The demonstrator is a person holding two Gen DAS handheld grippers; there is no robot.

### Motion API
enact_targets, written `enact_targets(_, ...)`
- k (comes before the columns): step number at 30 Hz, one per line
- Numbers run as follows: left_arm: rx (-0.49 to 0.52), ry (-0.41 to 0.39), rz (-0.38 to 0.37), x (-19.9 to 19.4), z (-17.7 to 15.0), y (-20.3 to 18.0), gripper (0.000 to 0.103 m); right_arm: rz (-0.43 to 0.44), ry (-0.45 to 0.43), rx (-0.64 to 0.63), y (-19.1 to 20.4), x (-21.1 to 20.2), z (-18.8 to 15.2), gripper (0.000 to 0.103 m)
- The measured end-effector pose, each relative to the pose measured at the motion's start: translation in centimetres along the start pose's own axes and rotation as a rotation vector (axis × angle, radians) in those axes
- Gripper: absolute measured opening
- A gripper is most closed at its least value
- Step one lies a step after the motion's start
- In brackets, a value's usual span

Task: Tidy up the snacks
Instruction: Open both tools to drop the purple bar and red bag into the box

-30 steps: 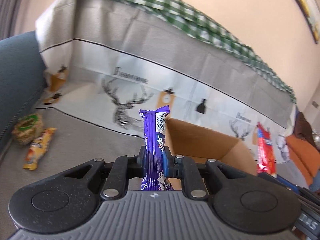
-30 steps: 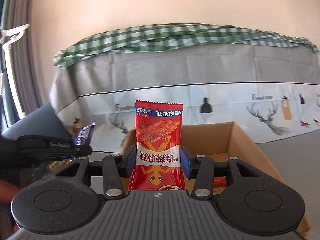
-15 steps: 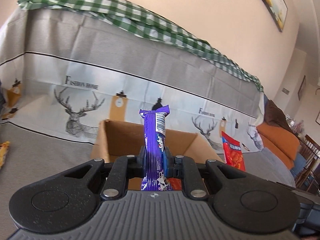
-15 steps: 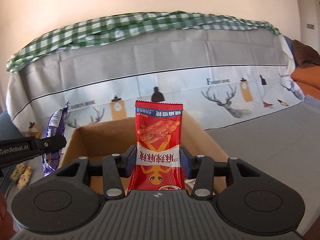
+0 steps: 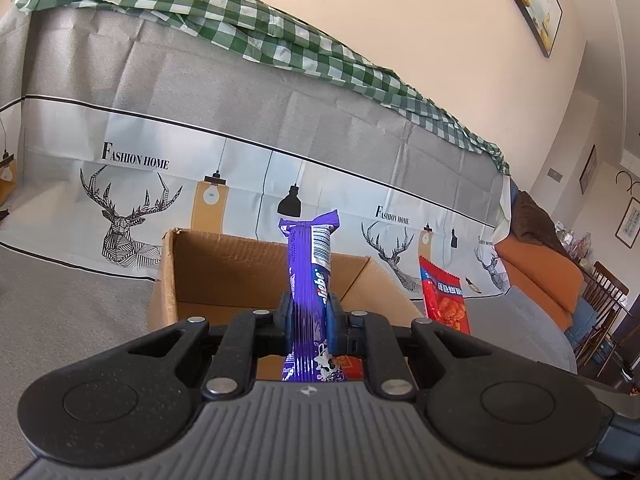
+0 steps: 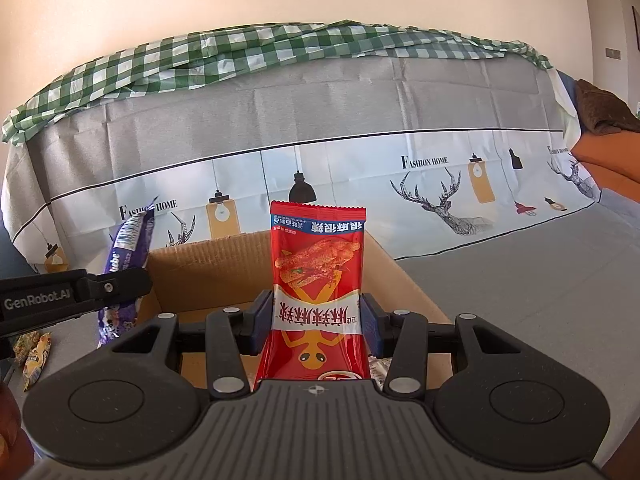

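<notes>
My left gripper (image 5: pixel 309 316) is shut on a purple snack bar (image 5: pixel 311 268), held upright over the near side of an open cardboard box (image 5: pixel 216 272). My right gripper (image 6: pixel 316 316) is shut on a red snack packet (image 6: pixel 318 280), upright above the same box (image 6: pixel 208 272). The red packet also shows in the left wrist view (image 5: pixel 444 300), at the box's right side. The purple bar (image 6: pixel 126 256) and the left gripper (image 6: pixel 108 288) show in the right wrist view, over the box's left edge. Some packets lie inside the box, mostly hidden.
The box sits on a grey sofa seat (image 6: pixel 520 280) covered with a deer-print cloth (image 5: pixel 132 200). A green checked cloth (image 6: pixel 280 48) lies on the backrest. Two loose snacks (image 6: pixel 34 350) lie on the seat left of the box. An orange sofa (image 5: pixel 536 272) stands far right.
Both grippers have shifted right and closer to the box. The box now fills more of each view, and the two held snacks stand nearer each other above it.
</notes>
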State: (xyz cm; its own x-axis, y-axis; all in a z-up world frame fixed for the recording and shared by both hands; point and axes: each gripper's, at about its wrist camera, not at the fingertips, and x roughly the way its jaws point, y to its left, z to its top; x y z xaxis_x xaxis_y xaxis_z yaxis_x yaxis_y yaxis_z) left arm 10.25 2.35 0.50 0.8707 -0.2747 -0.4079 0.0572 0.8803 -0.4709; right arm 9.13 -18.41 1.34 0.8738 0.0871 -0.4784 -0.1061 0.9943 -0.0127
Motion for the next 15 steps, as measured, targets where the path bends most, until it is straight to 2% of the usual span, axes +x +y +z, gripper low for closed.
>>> enact_targets(15,-0.013,0.000,-0.008,-0.10,0.14,0.35,0.016,0.008,-0.013,-0.011,0.22,-0.22,-0.15,0.048)
